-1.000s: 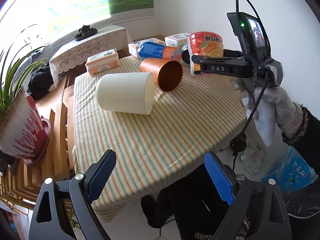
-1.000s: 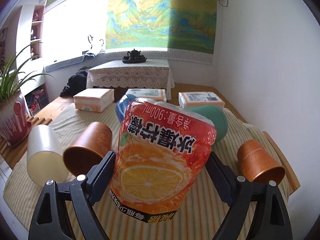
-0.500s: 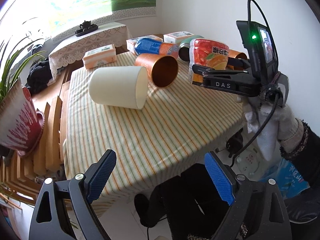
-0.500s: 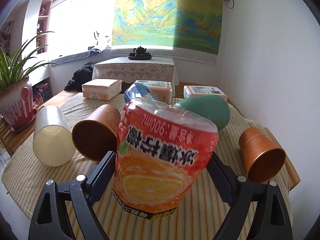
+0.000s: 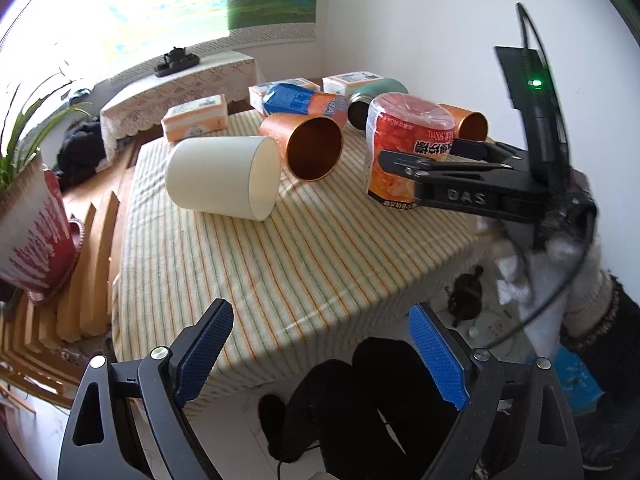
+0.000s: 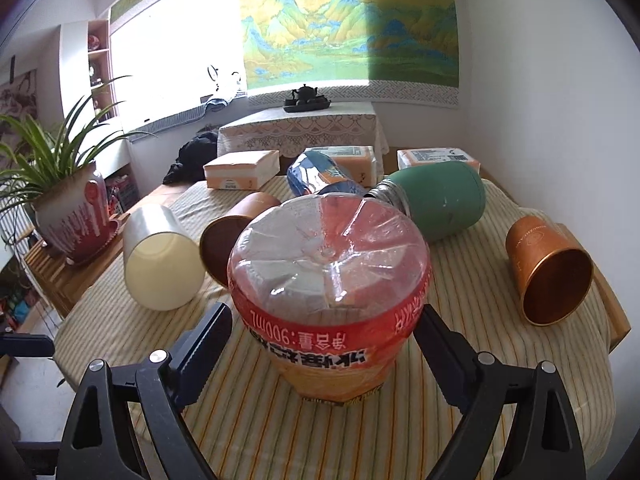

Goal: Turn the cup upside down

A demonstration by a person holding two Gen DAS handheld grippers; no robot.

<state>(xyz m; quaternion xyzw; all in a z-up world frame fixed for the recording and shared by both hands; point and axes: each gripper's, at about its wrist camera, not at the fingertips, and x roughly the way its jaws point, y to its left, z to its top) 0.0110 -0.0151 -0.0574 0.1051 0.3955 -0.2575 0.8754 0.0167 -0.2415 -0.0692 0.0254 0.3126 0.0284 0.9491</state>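
Note:
My right gripper (image 6: 324,344) is shut on an orange-labelled plastic cup (image 6: 328,280), which stands upside down with its base up and its mouth on or just above the striped tablecloth (image 6: 480,360). The same cup (image 5: 408,152) and the right gripper (image 5: 404,160) show at the right in the left wrist view. My left gripper (image 5: 320,352) is open and empty, held off the table's near edge.
A cream cup (image 5: 224,178), two copper cups (image 5: 312,148) (image 6: 548,276), a green flask (image 6: 436,204) and a blue bottle (image 6: 320,176) lie on their sides. Boxes (image 6: 240,168) stand at the back. A potted plant (image 6: 68,208) is on the left.
The right gripper has tipped the orange cup from tilted to base-up and lowered it toward the tablecloth. The left gripper has drawn back a little from the table.

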